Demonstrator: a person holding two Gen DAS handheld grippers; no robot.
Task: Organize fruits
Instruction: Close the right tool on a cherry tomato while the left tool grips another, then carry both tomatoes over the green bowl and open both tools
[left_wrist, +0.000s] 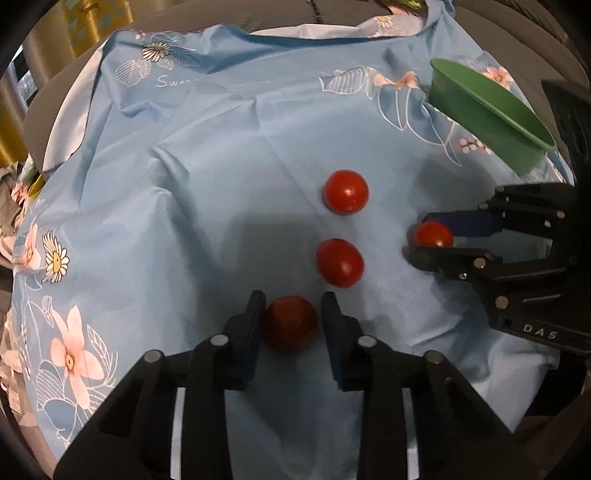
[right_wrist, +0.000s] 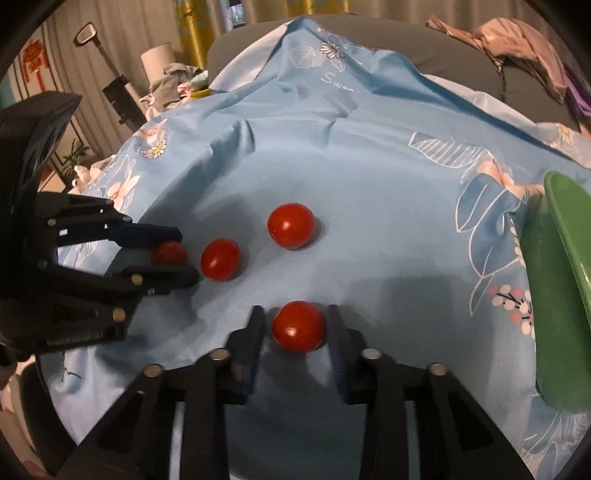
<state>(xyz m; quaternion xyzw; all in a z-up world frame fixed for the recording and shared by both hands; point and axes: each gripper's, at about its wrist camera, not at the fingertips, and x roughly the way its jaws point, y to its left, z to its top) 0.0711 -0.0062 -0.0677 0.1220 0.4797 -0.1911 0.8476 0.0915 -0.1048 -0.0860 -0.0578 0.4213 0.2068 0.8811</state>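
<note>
Several red tomatoes lie on a light blue flowered cloth (left_wrist: 207, 155). My left gripper (left_wrist: 293, 314) is open around the nearest tomato (left_wrist: 291, 326); a small gap shows at each pad. It also shows in the right wrist view (right_wrist: 173, 254) around that tomato (right_wrist: 169, 253). My right gripper (right_wrist: 297, 325) is open around another tomato (right_wrist: 298, 325), and shows in the left wrist view (left_wrist: 424, 236) around it (left_wrist: 433, 235). Two free tomatoes (left_wrist: 345, 192) (left_wrist: 340, 262) lie between. A green bowl (left_wrist: 487, 110) stands at the right, also in the right wrist view (right_wrist: 557, 295).
The cloth covers a grey cushioned surface (right_wrist: 524, 85) and is creased toward the back. Crumpled clothes (right_wrist: 517, 44) lie at the far right; a lamp (right_wrist: 159, 62) and clutter stand beyond the left edge.
</note>
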